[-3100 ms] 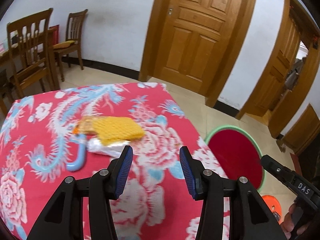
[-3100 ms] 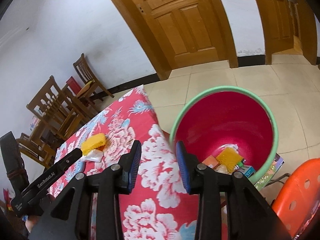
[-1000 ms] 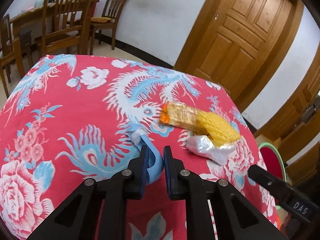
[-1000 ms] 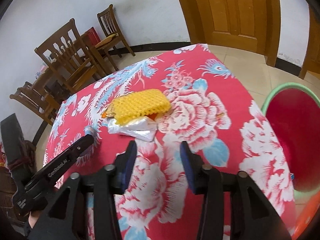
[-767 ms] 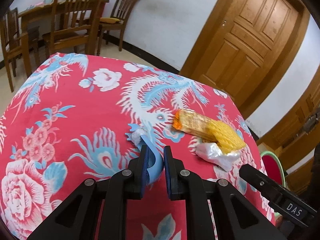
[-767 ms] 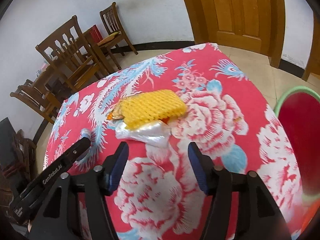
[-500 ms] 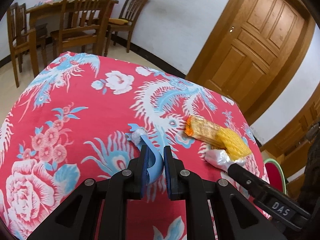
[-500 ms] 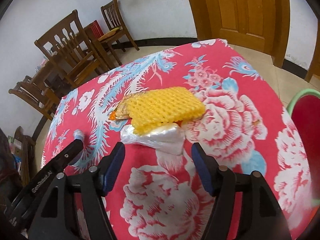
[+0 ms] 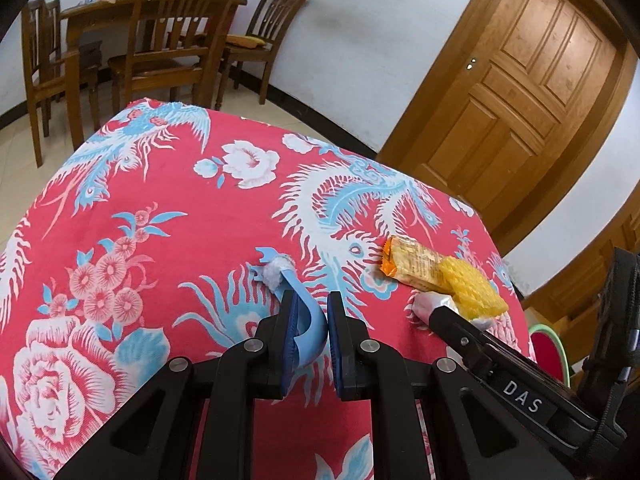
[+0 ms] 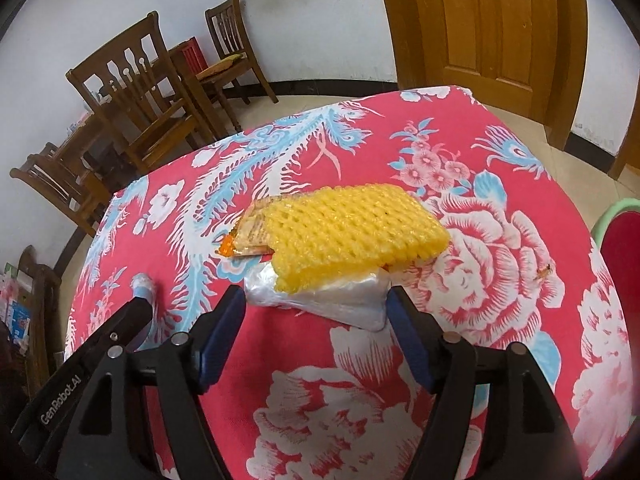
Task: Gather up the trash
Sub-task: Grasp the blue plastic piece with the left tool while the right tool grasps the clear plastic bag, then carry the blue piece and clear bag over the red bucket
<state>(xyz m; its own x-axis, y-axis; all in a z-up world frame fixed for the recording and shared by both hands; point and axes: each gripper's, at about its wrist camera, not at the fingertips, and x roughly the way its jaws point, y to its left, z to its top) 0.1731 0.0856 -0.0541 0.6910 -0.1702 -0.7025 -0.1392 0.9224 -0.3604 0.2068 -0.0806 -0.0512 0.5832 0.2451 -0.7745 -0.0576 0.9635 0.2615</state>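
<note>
My left gripper (image 9: 310, 304) is shut on a curved light-blue plastic piece (image 9: 307, 320) with a white wad (image 9: 276, 274) at its far end, just above the red flowered tablecloth (image 9: 180, 200). In the right wrist view a yellow foam net (image 10: 352, 232) lies over an orange snack wrapper (image 10: 252, 232) and a silvery plastic bag (image 10: 332, 300). My right gripper (image 10: 316, 308) is low over the cloth, its jaws opening, one fingertip at each end of the silvery bag and not pressing it. The left gripper's finger (image 10: 136, 316) shows at lower left.
A red bin with a green rim (image 10: 620, 240) stands on the floor past the table's right edge. Wooden chairs (image 9: 168, 40) and a dining table stand behind the table to the left. A wooden door (image 9: 520, 80) is at the back right.
My right gripper has moved in toward the trash pile and its jaws have spread, now flanking the silvery bag. The left gripper has drifted slightly, still holding the blue piece.
</note>
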